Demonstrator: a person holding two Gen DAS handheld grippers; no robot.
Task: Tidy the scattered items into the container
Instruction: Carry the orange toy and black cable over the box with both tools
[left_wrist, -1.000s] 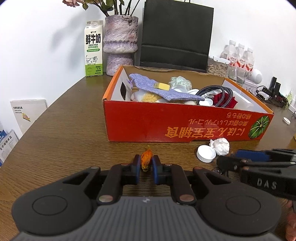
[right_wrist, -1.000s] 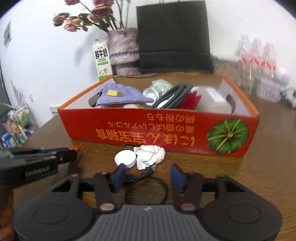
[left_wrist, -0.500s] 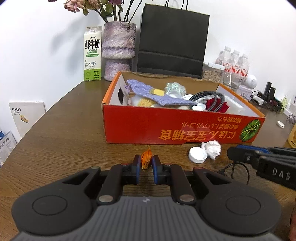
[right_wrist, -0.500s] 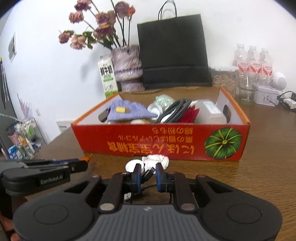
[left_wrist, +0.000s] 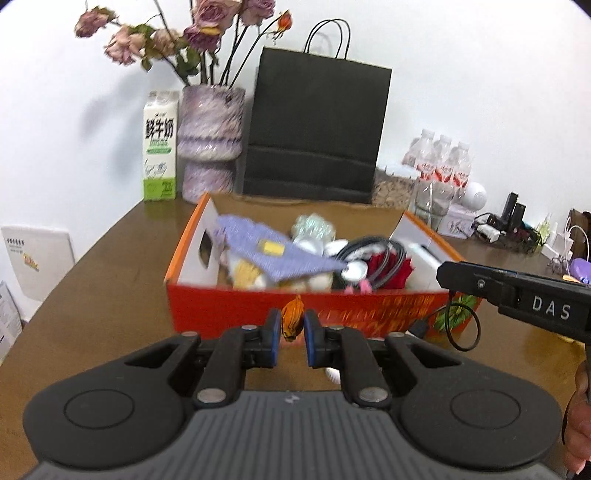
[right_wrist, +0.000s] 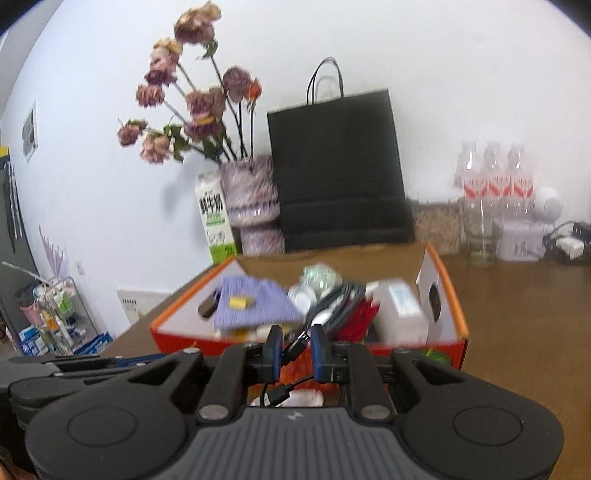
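My left gripper (left_wrist: 291, 328) is shut on a small orange dried flower (left_wrist: 292, 320) and holds it in the air just before the front wall of the red cardboard box (left_wrist: 362, 314). My right gripper (right_wrist: 295, 349) is shut on a black cable (right_wrist: 291, 350), whose loop and plug hang below the fingers; in the left wrist view the cable (left_wrist: 461, 328) dangles under the right gripper (left_wrist: 443, 275) at the box's right front corner. The box (right_wrist: 448, 295) holds a purple cloth (left_wrist: 280, 254), a black hose, a red item and white items.
Behind the box stand a black paper bag (left_wrist: 314, 133), a purple vase of dried roses (left_wrist: 210, 144) and a milk carton (left_wrist: 159, 146). Water bottles (left_wrist: 441, 162), a glass and chargers sit at the back right. A crumpled white tissue (right_wrist: 304, 397) lies on the brown table below the right gripper.
Both grippers have risen from the table toward the box. The right gripper closed on the black cable a second ago and has lifted it. The left keeps the orange flower.
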